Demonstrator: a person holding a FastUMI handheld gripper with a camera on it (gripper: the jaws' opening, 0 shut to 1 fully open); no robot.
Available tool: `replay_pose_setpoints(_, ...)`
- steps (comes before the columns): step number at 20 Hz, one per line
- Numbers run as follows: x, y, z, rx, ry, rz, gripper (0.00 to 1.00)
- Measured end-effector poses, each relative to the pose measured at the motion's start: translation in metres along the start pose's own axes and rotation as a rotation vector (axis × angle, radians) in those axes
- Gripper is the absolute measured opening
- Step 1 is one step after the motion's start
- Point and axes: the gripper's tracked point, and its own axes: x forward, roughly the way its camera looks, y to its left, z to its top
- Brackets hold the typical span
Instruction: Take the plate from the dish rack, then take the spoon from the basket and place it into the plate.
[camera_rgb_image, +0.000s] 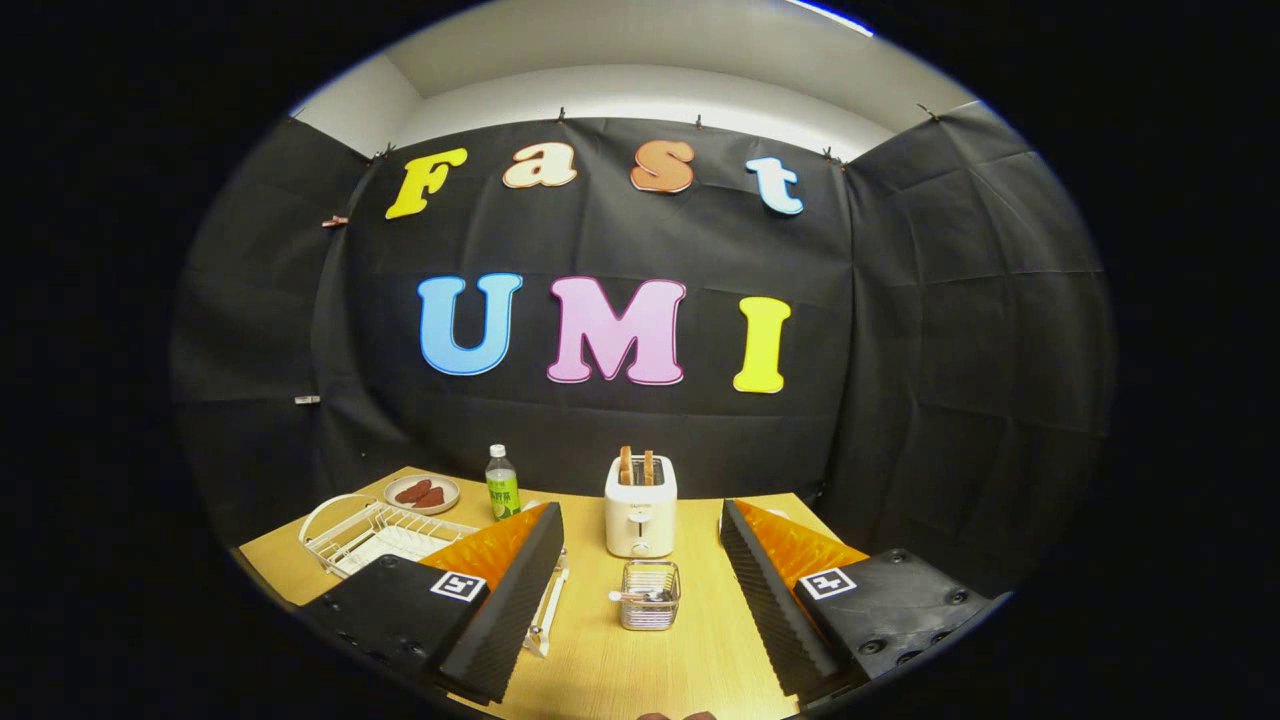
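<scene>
The gripper (640, 560) hangs above the pale wooden table (700, 650), its fingers spread wide and holding nothing. Between them sits the small wire mesh basket (649, 595), a spoon handle (630, 596) poking out (bowl end hidden). Just behind the basket stands the white toaster (641, 518). Left of the basket, partly behind the left finger, is the white wire dish rack (375, 533); whether a plate sits in it cannot be told.

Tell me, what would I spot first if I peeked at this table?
Probably the white toaster with two toast slices sticking up, standing beyond the open hand-held gripper. Just before it, between the fingers, sits a small wire basket. To the left are a white dish rack and a green bottle.
</scene>
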Motion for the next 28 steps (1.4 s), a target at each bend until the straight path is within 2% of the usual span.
replay_pose_setpoints(8,0.084,0.051,-0.011,-0.005,0.102,0.073,0.97)
replay_pose_setpoints(10,0.105,0.061,-0.033,-0.032,0.194,0.074,0.97)
replay_pose_setpoints(14,0.135,0.094,-0.067,-0.050,0.329,0.143,0.98)
replay_pose_setpoints(23,0.158,0.123,-0.147,-0.005,0.652,0.177,0.98)
replay_pose_setpoints(25,0.160,0.128,-0.157,0.021,0.699,0.178,0.86)
replay_pose_setpoints(26,0.158,0.131,-0.158,0.030,0.719,0.187,0.73)
replay_pose_setpoints(27,0.158,0.132,-0.160,0.035,0.736,0.181,0.68)
replay_pose_setpoints(28,0.157,0.130,-0.162,0.044,0.765,0.169,0.55)
